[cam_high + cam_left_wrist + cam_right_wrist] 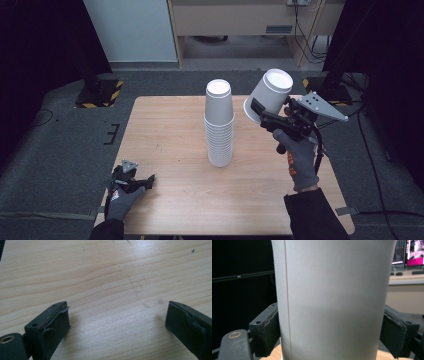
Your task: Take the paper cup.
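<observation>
A tall stack of white paper cups (219, 125) stands upside down at the middle of the wooden table (165, 150). To its right, held in the air and tilted, is a single white cup (269, 95), with my right gripper (265, 114) shut on its wall; in the right gripper view the cup (332, 300) sits between both black pads (265, 332). My left gripper (145, 181) rests low at the table's near left corner, open; in the left gripper view its gripper (117, 320) has only bare wood between the jaws.
Dark carpet surrounds the table. A black stand with a yellow-striped base (100, 92) is off the far left corner, another one (325, 87) off the far right. Cables (370, 145) trail on the floor at the right.
</observation>
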A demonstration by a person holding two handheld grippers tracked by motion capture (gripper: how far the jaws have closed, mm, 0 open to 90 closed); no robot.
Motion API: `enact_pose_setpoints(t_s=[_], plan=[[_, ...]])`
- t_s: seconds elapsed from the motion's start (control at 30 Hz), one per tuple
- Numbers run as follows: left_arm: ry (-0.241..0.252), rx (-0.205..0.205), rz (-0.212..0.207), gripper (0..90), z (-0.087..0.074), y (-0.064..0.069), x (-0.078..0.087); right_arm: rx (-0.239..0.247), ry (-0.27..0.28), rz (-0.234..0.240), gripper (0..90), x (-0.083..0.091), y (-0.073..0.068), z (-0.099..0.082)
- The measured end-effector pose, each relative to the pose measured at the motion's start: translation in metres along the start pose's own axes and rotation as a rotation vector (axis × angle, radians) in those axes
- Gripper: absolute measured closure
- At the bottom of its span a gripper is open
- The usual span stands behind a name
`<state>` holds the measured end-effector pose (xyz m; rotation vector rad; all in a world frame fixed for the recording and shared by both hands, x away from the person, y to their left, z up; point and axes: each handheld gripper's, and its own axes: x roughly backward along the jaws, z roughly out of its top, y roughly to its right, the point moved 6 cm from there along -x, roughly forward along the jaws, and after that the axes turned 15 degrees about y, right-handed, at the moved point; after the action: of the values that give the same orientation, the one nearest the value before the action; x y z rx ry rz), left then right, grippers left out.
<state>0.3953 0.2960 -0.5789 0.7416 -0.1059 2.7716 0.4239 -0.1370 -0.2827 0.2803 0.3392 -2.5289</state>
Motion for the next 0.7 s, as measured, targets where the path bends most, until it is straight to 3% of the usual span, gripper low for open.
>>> enact_pose_setpoints(t_s=[0.27,0.53,0.7], plan=[[-0.003,-0.001,0.000,3.3,0.000,0.000,0.000,-0.032,-0.024,-0.034,15.2,0.024,0.016,-0.018],[-0.004,0.002,0.004,2.8,-0.001,0.000,0.001,-0.046,-0.043,-0.047,15.2,0.038,0.022,-0.033],[-0.001,0.008,0.010,4.3,-0.001,-0.001,0.001,-0.083,-0.053,-0.068,15.1,0.051,0.030,-0.047]])
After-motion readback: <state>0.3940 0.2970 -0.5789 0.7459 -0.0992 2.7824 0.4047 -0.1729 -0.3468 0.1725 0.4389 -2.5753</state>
